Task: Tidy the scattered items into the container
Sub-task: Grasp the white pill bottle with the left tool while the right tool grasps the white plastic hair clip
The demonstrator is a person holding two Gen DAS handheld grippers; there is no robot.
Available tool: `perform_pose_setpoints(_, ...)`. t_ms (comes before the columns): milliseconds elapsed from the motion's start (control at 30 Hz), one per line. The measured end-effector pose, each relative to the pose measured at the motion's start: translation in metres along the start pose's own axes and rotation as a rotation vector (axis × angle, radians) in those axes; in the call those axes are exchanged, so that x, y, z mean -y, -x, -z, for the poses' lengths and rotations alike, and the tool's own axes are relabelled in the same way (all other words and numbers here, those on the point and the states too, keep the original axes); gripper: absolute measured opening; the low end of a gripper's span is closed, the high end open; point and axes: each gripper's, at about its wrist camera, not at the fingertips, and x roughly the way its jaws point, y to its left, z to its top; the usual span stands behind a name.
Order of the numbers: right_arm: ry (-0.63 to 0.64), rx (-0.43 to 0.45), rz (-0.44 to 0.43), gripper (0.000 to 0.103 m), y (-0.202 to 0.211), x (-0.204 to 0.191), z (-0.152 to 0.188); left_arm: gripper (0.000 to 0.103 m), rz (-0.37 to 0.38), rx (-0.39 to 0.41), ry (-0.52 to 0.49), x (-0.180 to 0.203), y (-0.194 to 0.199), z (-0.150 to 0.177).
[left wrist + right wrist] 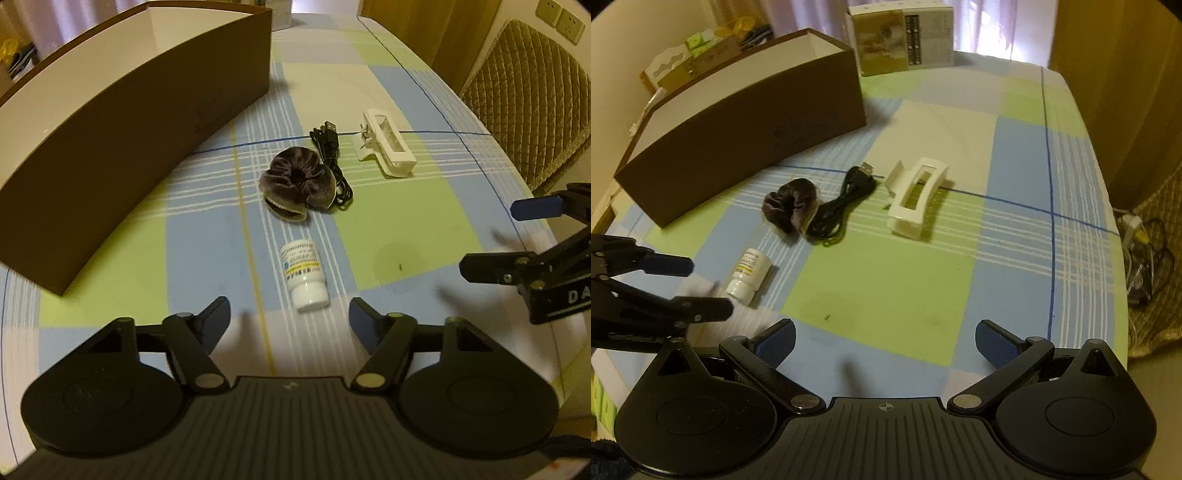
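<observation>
A long brown box [122, 122] [746, 122] with a white inside stands open at the left of the checked tablecloth. On the cloth lie a white pill bottle [304, 275] [749, 275], a dark velvet scrunchie [297, 186] [790, 205], a coiled black USB cable [332, 158] [846, 201] and a white hair claw clip [386, 146] [916, 195]. My left gripper [290, 317] [711, 286] is open, just short of the bottle, which lies in line with the gap. My right gripper [884, 339] [487, 238] is open over bare cloth, nearer than the clip.
A printed carton [905, 37] stands behind the brown box at the table's far end. A quilted chair back [528, 107] is beyond the table's right edge. Cables and a plug [1141, 251] lie on the floor at the right. Clutter sits on a shelf [698, 48] behind the box.
</observation>
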Motion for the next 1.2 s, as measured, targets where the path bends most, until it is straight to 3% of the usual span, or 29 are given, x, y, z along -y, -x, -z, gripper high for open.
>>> perform_pose_setpoints(133,-0.011,0.005,0.013,0.101,-0.001,0.001,-0.002,0.045,0.006,-0.014,-0.019,0.001,-0.019,-0.008)
perform_pose_setpoints(333,-0.018,0.014,0.025,0.101,-0.002,0.002,-0.008,0.038,0.007,-0.028,-0.047,0.002,-0.035,-0.015)
perform_pose_setpoints(467,-0.027,0.020,0.028,0.101,-0.005,0.004,-0.013,0.023,0.002,-0.015,-0.076,0.001,-0.037,-0.019)
perform_pose_setpoints(1000,-0.032,0.128,0.068,0.100,-0.060,0.007,-0.067,0.023,-0.085,0.007,0.041,-0.065,-0.044,-0.039)
perform_pose_setpoints(1033,-0.034,0.136,0.071,0.099,-0.064,0.008,-0.071,0.023,-0.085,0.008,0.043,-0.067,-0.045,-0.040)
perform_pose_setpoints(1100,-0.036,0.132,0.083,0.082,-0.075,0.009,-0.080,0.023,-0.085,0.012,0.043,-0.069,-0.046,-0.043)
perform_pose_setpoints(1200,-0.037,0.124,0.106,0.076,-0.088,0.012,-0.087,0.023,-0.084,0.016,0.047,-0.071,-0.048,-0.045)
